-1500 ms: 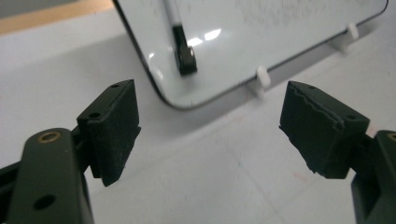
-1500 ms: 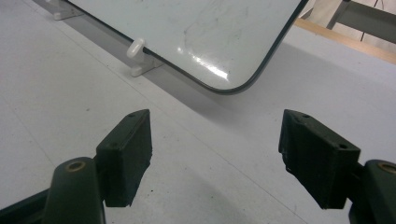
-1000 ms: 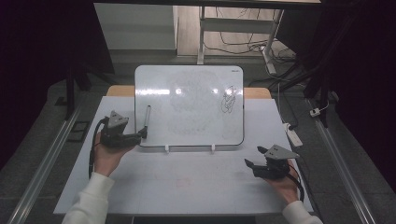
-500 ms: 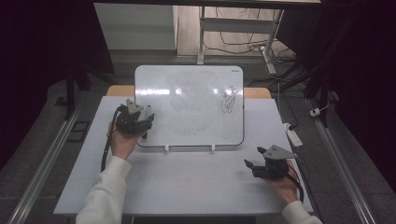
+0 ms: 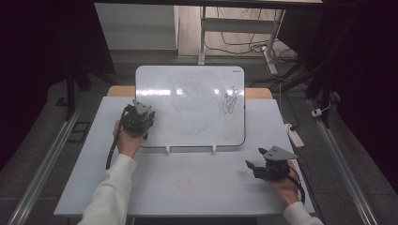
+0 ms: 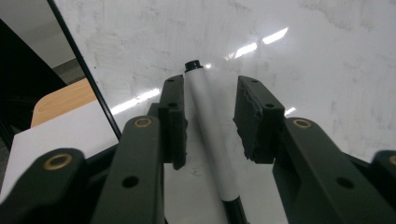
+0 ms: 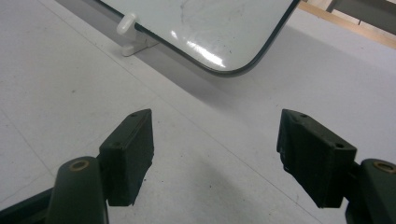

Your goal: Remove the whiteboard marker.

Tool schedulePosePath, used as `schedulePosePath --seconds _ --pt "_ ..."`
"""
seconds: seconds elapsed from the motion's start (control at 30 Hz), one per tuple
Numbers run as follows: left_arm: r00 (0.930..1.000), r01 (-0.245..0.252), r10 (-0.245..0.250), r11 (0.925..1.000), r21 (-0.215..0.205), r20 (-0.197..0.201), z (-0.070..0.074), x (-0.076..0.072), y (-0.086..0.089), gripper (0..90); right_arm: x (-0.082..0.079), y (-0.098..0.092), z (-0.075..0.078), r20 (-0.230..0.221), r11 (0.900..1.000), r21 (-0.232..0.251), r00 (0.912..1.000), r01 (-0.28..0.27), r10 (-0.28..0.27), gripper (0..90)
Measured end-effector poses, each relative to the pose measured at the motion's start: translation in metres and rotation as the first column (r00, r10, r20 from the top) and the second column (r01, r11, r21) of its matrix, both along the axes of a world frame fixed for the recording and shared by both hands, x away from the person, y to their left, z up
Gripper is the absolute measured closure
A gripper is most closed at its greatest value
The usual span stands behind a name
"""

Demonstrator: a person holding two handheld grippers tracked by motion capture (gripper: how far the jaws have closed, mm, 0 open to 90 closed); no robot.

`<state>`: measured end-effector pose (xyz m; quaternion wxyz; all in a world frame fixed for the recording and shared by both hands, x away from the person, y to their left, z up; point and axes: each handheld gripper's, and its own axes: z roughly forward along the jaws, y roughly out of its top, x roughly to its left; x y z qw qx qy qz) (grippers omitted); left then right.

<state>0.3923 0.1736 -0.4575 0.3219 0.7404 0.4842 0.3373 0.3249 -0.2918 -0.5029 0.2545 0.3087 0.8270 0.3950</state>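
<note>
Marker lying on whiteboard near its left edge, between pads of left claw, jaws just closing, one pad touching, other apart, right claw wide open, empty, over white surface.

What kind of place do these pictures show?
Probably a lab or test room: a white table carries a white glossy whiteboard, loose cables lie on the grey floor behind it, and a white power strip sits beside the table.
</note>
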Motion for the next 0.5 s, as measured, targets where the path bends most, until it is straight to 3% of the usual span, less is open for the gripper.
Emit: schedulePosePath --seconds 0.2,0.5 --pt "0.9998 -0.015 0.014 0.9988 0.047 0.017 -0.002 0.001 -0.004 74.0 0.000 0.000 0.000 0.006 1.000 -0.004 1.0000 0.000 0.000 27.3" --pt "0.9996 0.025 -0.025 0.9991 0.033 0.015 -0.004 0.000 -0.011 81.3 0.000 0.000 0.000 0.011 1.000 -0.008 0.9999 0.004 -0.004 27.8"
